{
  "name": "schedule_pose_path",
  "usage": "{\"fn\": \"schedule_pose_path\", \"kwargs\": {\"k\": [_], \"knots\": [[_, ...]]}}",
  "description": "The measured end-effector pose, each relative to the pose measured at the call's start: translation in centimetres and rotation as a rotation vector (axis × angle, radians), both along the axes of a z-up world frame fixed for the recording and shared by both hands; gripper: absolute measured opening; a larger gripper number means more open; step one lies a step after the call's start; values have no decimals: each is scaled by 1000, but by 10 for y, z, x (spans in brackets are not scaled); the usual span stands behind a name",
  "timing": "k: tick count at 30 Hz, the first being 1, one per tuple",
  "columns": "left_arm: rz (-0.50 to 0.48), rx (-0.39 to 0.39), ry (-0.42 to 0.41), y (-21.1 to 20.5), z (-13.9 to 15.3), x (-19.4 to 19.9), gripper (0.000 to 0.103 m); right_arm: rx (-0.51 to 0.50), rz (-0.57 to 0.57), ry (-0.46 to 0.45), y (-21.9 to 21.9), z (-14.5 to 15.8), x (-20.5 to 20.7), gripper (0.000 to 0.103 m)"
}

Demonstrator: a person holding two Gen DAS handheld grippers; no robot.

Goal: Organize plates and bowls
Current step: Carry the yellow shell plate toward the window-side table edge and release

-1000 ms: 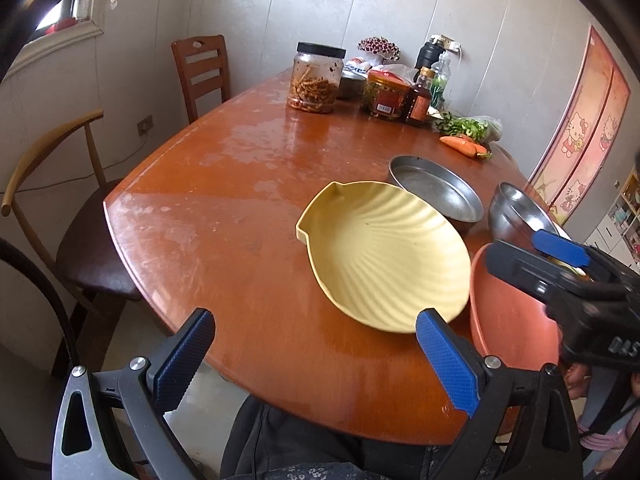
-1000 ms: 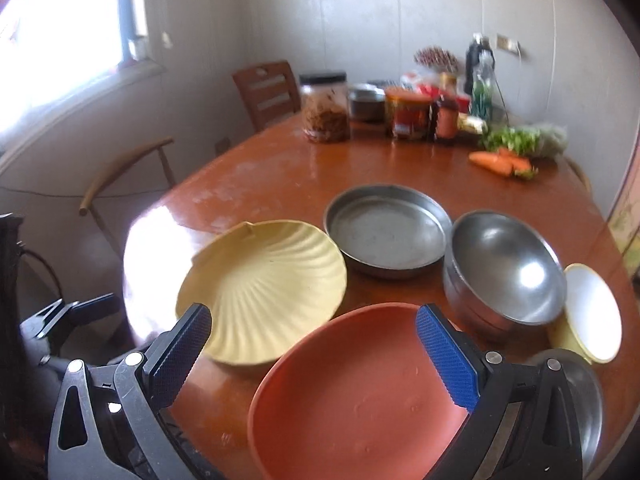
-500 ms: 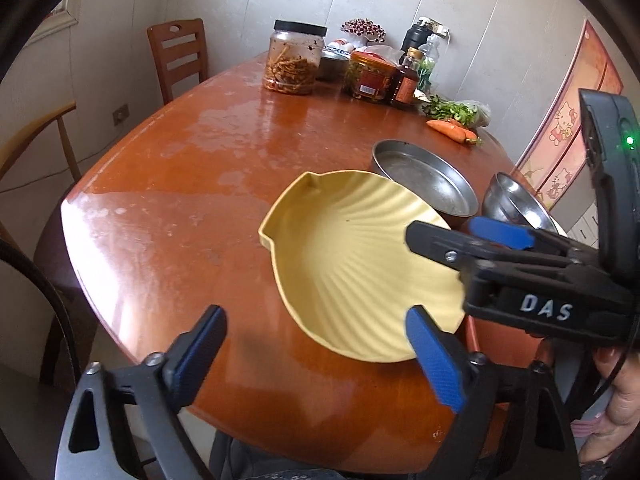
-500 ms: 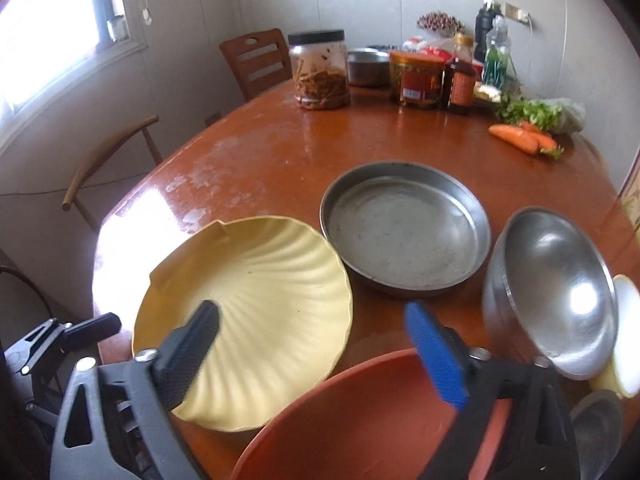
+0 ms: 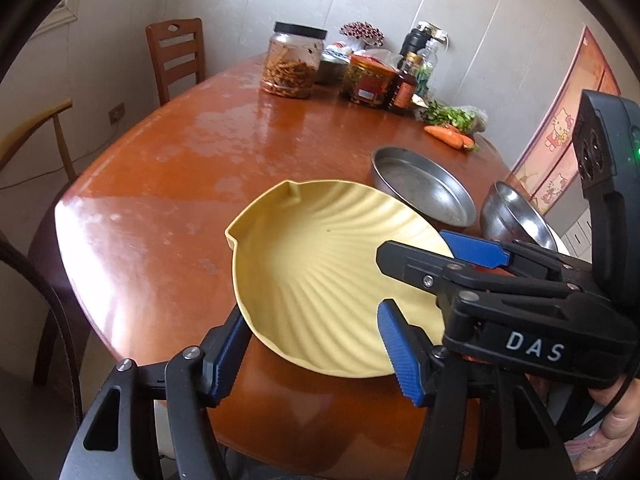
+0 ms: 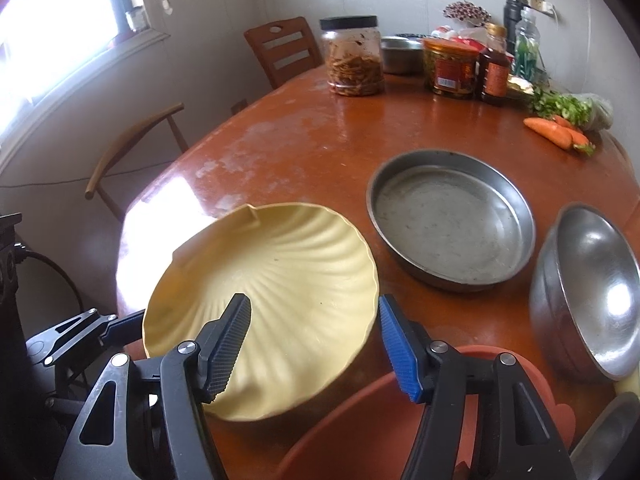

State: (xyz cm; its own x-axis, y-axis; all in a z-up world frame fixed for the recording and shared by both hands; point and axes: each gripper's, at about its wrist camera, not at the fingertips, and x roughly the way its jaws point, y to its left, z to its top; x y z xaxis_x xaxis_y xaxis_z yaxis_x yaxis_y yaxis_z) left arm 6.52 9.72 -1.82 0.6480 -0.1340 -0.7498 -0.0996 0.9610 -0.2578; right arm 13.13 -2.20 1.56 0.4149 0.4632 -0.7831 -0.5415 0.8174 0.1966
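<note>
A yellow shell-shaped plate (image 5: 320,272) lies near the table's front edge, also in the right wrist view (image 6: 280,288). My left gripper (image 5: 312,356) is open and straddles the plate's near left rim. My right gripper (image 6: 314,344) is open with its fingers either side of the plate's right rim; it shows in the left wrist view (image 5: 444,256). A round steel pan (image 6: 452,216), a steel bowl (image 6: 592,296) and an orange-red plate (image 6: 360,432) sit to the right.
At the table's far end stand a jar of pickles (image 6: 354,56), a red-labelled jar (image 6: 450,68), a sauce bottle (image 6: 494,68), greens and carrots (image 6: 556,132). Wooden chairs (image 5: 176,60) stand on the left side. A cable hangs at the left.
Both grippers have moved forward and closed in on the yellow plate from either side. Their jaws have narrowed but remain open around its rim.
</note>
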Motion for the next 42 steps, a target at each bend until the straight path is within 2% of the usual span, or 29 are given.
{"fn": "schedule_pose_path", "kwargs": {"k": [11,18,32,42], "knots": [[82,62,-31,46,12,5,64,86,25,-6,43,17,6,67],[100,108,-27,66,9,21,64,139,-7,50,65,5,22,67],[92,112,13,78,-11,45,64,167,-49,84,72,-8,34,67],[121,134,2,83,-5,40,65,186,-78,69,68,-2,31,67]]}}
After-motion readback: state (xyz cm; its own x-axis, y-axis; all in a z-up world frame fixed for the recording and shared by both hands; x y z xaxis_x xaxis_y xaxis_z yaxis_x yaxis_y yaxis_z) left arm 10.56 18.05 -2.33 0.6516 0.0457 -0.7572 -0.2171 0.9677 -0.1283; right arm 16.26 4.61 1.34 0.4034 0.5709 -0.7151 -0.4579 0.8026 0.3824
